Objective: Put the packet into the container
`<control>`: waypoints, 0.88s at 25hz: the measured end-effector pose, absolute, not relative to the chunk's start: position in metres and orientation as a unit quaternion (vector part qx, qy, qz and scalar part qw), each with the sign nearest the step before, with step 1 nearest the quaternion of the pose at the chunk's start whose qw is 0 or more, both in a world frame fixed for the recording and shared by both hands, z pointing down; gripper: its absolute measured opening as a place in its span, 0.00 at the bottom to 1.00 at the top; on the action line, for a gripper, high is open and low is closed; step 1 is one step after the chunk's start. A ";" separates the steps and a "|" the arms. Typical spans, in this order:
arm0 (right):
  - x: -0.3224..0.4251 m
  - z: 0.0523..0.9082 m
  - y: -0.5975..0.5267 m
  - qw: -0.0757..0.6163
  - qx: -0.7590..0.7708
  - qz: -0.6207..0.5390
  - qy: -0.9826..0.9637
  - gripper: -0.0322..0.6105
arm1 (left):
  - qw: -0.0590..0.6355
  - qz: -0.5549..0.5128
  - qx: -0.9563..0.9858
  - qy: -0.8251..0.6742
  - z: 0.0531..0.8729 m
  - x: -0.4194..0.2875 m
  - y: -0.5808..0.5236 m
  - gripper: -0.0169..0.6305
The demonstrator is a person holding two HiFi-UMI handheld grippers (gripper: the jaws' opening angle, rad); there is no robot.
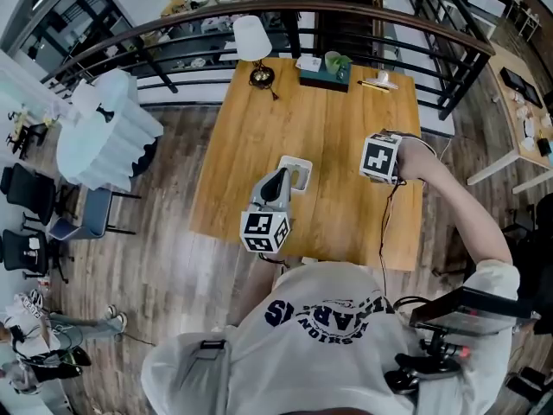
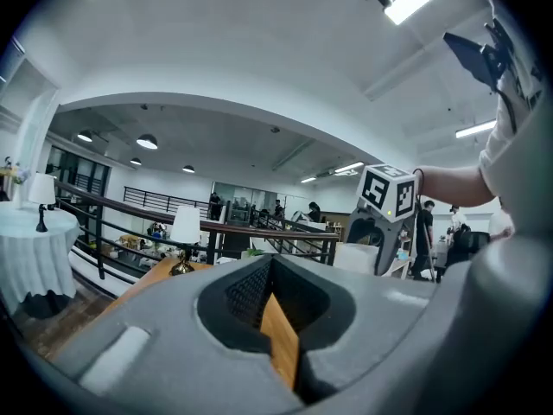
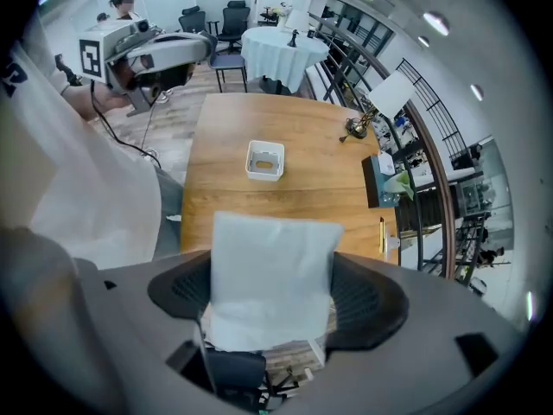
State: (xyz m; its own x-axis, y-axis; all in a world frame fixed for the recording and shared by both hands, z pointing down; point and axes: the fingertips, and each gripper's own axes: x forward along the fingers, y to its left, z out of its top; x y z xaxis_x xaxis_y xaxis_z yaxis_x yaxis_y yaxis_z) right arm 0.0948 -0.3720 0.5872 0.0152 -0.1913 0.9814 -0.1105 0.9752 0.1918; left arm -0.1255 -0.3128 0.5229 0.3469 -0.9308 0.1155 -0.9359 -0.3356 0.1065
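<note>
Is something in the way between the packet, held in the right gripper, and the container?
Nothing visible is. In the right gripper view only bare table lies between the packet and the container. The left gripper is held up to one side, clear of that path.

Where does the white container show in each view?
Head view: container near picture centre, partly behind the left gripper.
Left gripper view: not in it.
Right gripper view: just above centre, beyond the held packet.
Shared landmark: the lamp.
</note>
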 end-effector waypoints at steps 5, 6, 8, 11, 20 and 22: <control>0.039 0.601 -0.389 0.702 0.089 -0.038 -0.705 0.68 | 0.074 0.015 0.796 -0.601 0.523 -0.153 -0.298 0.03; 0.028 0.602 -0.391 0.704 0.083 -0.041 -0.704 0.68 | 0.075 0.013 0.791 -0.607 0.522 -0.159 -0.295 0.03; 0.005 0.604 -0.399 0.707 0.074 -0.048 -0.702 0.68 | 0.080 0.009 0.781 -0.619 0.522 -0.171 -0.289 0.03; -0.032 0.609 -0.415 0.704 0.068 -0.054 -0.705 0.68 | 0.082 0.005 0.766 -0.637 0.521 -0.189 -0.281 0.03; -0.132 0.638 -0.449 0.712 0.068 -0.036 -0.698 0.68 | 0.090 -0.005 0.725 -0.682 0.524 -0.231 -0.259 0.03; -0.144 0.647 -0.447 0.718 0.065 -0.033 -0.692 0.68 | 0.090 -0.005 0.718 -0.690 0.524 -0.239 -0.254 0.03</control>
